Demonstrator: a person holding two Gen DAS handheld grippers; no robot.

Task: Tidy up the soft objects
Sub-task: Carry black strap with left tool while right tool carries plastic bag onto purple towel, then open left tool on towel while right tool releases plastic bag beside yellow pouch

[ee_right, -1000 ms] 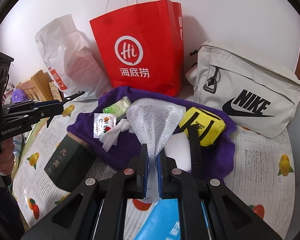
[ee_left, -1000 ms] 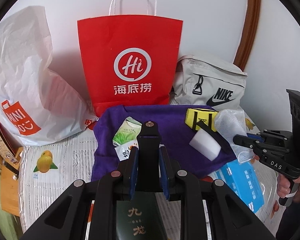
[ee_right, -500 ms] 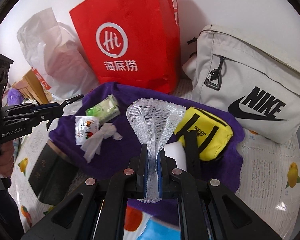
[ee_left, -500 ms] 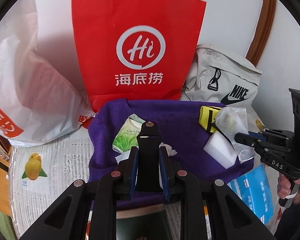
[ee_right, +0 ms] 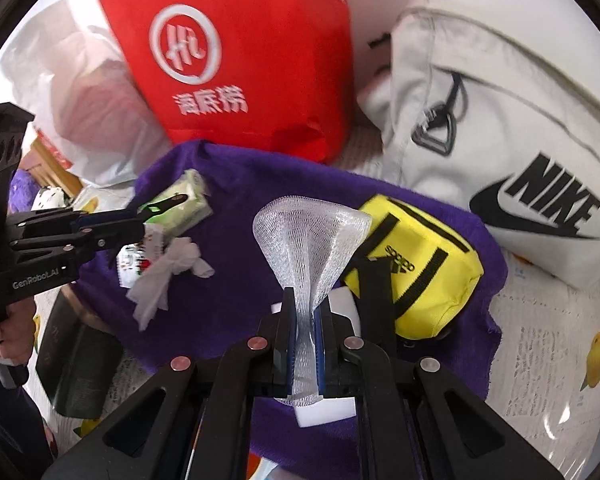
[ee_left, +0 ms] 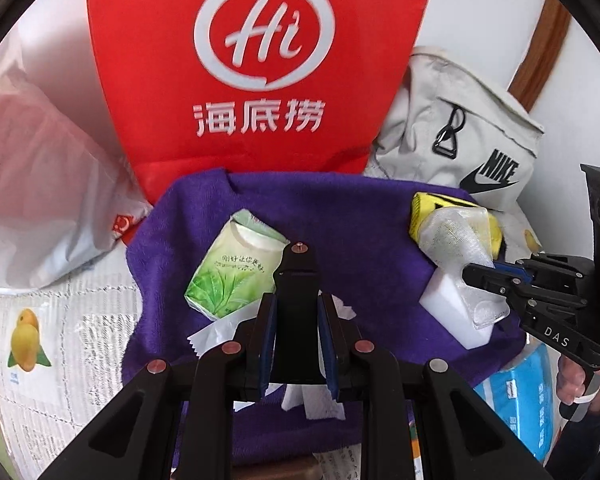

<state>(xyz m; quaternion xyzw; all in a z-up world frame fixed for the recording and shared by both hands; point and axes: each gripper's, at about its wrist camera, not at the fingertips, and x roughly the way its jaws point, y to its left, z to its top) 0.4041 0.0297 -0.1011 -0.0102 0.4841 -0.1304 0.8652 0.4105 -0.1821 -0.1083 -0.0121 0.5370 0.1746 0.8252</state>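
Note:
A purple towel (ee_left: 360, 220) (ee_right: 240, 176) lies on the bed with soft things on it. These are a green tissue pack (ee_left: 232, 268) (ee_right: 184, 200), a yellow pouch (ee_right: 420, 280) (ee_left: 420, 208), a white sponge block (ee_left: 452, 312) and a crumpled white tissue (ee_right: 168, 272). My left gripper (ee_left: 296, 304) (ee_right: 140, 220) hovers just over the tissue pack. It is shut on a flat black piece with a metal rivet (ee_left: 298, 272). Above the sponge and beside the pouch, my right gripper (ee_right: 304, 308) (ee_left: 480, 276) is shut on a white mesh net (ee_right: 312, 240) that fans out upward.
A red paper bag (ee_left: 260, 60) stands behind the towel, with a white plastic bag (ee_left: 40, 184) to its left. A white Nike bag (ee_right: 500, 120) lies at its right. A dark box (ee_right: 76, 360) sits at the towel's near left, a blue pack (ee_left: 528, 400) at its near right.
Both grippers have come forward and down toward the purple towel, so its objects and the bags loom larger. Each gripper still holds the same thing.

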